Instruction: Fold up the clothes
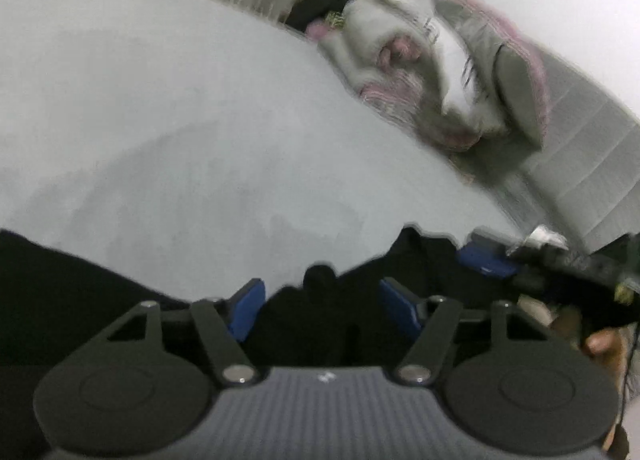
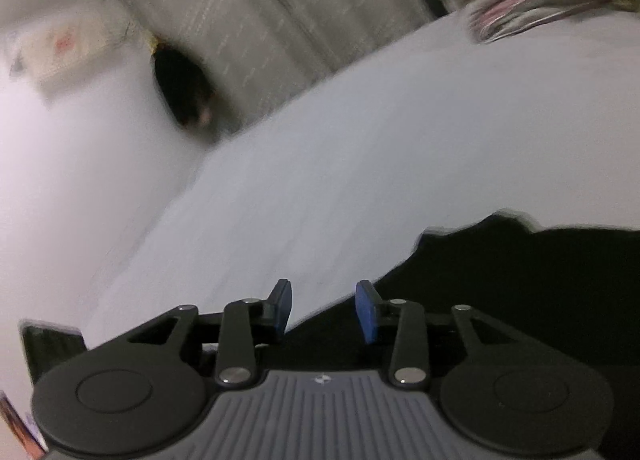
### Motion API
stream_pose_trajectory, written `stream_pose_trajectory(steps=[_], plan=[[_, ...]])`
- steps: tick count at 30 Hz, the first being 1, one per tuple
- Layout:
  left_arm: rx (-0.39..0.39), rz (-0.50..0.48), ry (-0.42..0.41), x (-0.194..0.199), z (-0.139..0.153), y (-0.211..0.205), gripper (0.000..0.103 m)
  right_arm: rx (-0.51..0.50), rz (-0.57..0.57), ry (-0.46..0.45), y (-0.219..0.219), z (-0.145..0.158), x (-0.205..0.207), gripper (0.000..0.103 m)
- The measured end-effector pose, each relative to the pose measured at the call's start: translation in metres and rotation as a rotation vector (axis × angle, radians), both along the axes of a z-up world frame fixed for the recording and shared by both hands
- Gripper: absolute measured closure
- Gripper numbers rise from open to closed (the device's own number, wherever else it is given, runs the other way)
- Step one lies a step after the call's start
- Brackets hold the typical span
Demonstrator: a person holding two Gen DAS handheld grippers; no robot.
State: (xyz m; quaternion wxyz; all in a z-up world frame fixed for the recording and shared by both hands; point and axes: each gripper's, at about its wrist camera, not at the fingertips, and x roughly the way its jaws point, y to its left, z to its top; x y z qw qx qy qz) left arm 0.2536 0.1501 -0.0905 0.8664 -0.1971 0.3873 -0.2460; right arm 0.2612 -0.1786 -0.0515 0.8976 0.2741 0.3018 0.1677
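Left gripper (image 1: 320, 308) sits closest w/ pads spread, black garment (image 1: 80, 300) bunched between them but not pinched, probably lining up a grab for a fold. Right gripper (image 2: 323, 310) hangs just off the garment's edge, jaws apart, nothing between them, prob. ready to take the other edge. Garment lies on the near part of the white sheet (image 1: 180, 120); a grey-pink heap (image 1: 432, 72) sits well beyond it.

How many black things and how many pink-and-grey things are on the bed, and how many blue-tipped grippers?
Black garment: 1
Pink-and-grey heap of bedding or clothes: 1, too blurred to tell its pieces apart
Blue-tipped grippers: 2, the left gripper and the right gripper
Total: 4
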Motion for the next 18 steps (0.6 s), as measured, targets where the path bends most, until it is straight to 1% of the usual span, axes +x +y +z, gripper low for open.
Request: stream_pose_trajectory(steps=[1, 3, 4, 5, 7, 8, 9, 11, 12, 13, 14, 15, 17, 18], plan=[[0.029, -0.007, 0.011, 0.002, 0.002, -0.006, 0.048, 0.032, -0.027, 0.001, -0.01, -0.001, 0.001, 0.066], [0.095, -0.006, 0.014, 0.004, 0.007, -0.019, 0.078, 0.081, -0.072, 0.018, -0.021, -0.006, 0.005, 0.066], [0.139, 0.019, -0.004, 0.005, 0.011, -0.025, 0.096, 0.089, -0.09, 0.031, -0.025, -0.009, 0.006, 0.066], [0.184, 0.054, -0.045, 0.002, 0.016, -0.029, 0.097, 0.086, -0.105, 0.046, -0.03, -0.012, 0.006, 0.066], [0.269, 0.163, -0.214, -0.015, 0.028, -0.035, 0.098, 0.073, -0.13, 0.069, -0.037, -0.017, 0.008, 0.066], [0.301, 0.214, -0.285, -0.023, 0.032, -0.037, 0.098, 0.057, -0.132, 0.07, -0.035, -0.017, 0.009, 0.066], [0.307, 0.237, -0.312, -0.026, 0.033, -0.038, 0.098, 0.041, -0.13, 0.068, -0.033, -0.017, 0.009, 0.066], [0.278, 0.223, -0.317, -0.029, 0.03, -0.037, 0.098, 0.028, -0.111, 0.065, -0.031, -0.018, 0.01, 0.066], [0.261, 0.195, -0.319, -0.03, 0.028, -0.037, 0.097, 0.025, -0.099, 0.063, -0.031, -0.018, 0.01, 0.066], [0.256, 0.168, -0.318, -0.031, 0.025, -0.039, 0.093, 0.022, -0.089, 0.062, -0.031, -0.018, 0.009, 0.066], [0.269, 0.151, -0.314, -0.032, 0.024, -0.041, 0.091, 0.021, -0.079, 0.063, -0.029, -0.018, 0.009, 0.066], [0.286, 0.151, -0.305, -0.031, 0.022, -0.042, 0.086, 0.019, -0.074, 0.063, -0.028, -0.018, 0.009, 0.066], [0.309, 0.169, -0.268, -0.025, 0.02, -0.04, 0.052, 0.016, -0.069, 0.062, -0.027, -0.018, 0.009, 0.066], [0.303, 0.178, -0.243, -0.021, 0.019, -0.036, 0.049, 0.016, -0.066, 0.063, -0.026, -0.018, 0.009, 0.066]])
